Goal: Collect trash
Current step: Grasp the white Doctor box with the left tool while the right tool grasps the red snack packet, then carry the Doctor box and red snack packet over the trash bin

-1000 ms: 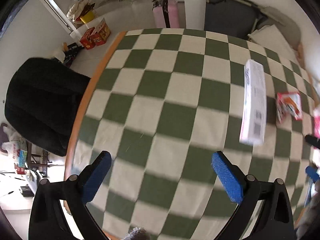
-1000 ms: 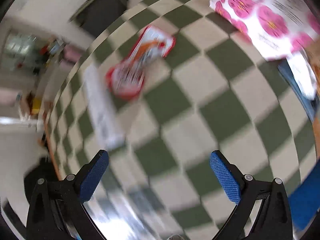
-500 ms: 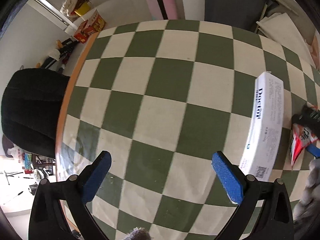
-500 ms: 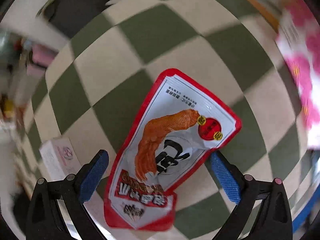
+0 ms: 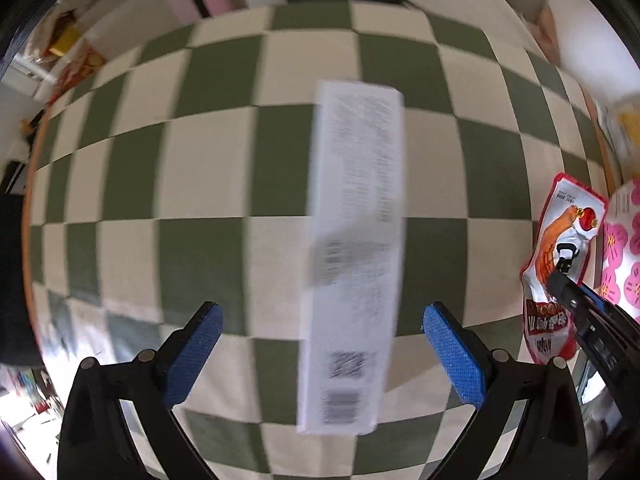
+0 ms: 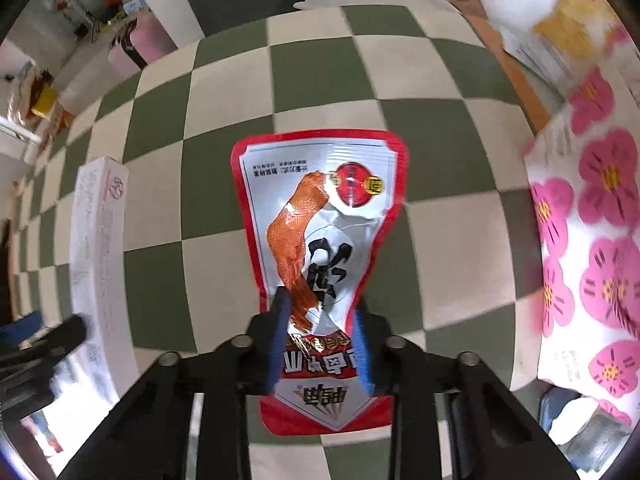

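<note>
A red and silver snack packet (image 6: 320, 184) lies flat on the green and cream checked tablecloth (image 6: 224, 80). My right gripper (image 6: 320, 312) points down at it; its jaws are closing, and the blue pads pinch the packet's lower half, which buckles between them. The left wrist view shows the same packet (image 5: 560, 232) at the right edge with the right gripper (image 5: 568, 284) on it. A long white printed box (image 5: 356, 240) lies lengthwise between the fingers of my left gripper (image 5: 322, 320). That gripper is open and hangs above the box without touching it. The box (image 6: 96, 232) sits left of the packet.
A white bag with pink flowers (image 6: 592, 240) lies right of the packet. Something yellow (image 6: 572, 24) sits beyond the table's far right edge. The table's orange rim (image 5: 28, 200) curves down the left, with a black chair (image 5: 12, 280) outside it. A pink suitcase (image 6: 132, 44) stands on the floor behind.
The left gripper moved right and lower until the white box lay between its open fingers. The right gripper came down onto the snack packet, rolled, and its jaws closed from wide apart onto it.
</note>
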A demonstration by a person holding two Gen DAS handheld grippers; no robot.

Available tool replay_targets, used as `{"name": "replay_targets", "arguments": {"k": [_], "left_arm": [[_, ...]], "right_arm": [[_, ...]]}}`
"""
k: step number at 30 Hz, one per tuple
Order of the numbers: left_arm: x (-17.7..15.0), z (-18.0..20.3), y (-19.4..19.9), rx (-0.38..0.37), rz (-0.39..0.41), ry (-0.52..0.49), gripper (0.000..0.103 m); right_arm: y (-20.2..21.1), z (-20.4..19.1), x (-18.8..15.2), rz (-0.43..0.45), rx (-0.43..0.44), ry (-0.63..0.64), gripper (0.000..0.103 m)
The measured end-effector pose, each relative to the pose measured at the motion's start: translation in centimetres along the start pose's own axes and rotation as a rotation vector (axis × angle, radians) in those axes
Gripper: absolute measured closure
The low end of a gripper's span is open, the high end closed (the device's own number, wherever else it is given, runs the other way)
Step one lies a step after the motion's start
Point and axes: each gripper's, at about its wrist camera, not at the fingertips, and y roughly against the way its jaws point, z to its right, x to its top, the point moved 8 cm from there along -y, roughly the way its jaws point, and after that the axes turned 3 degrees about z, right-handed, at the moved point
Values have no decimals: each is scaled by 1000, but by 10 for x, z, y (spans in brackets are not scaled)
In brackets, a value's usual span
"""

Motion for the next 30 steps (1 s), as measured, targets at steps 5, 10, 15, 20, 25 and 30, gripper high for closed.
{"name": "replay_targets", "arguments": {"k": [5, 10, 15, 20, 25, 30], "left_arm": [[6, 11, -13, 8, -9, -11, 60], [4, 13, 1, -5, 34, -2, 61], [0, 16, 21, -12, 81, -1, 61], [-4, 5, 42, -1, 140, -8, 61], [-9, 2, 64, 9, 190, -1, 61], [-26, -3, 79, 10, 234, 7, 61]], "right_arm": [[-5, 12, 1, -20, 31, -54, 77], [-9, 33, 4, -51, 78, -102, 79], [7, 61, 12, 13, 144, -131, 96], [30, 56, 6, 64, 186, -124, 102], [51, 46, -5, 105, 187, -99, 103], [75, 30, -20, 144, 202, -80, 103]]}}
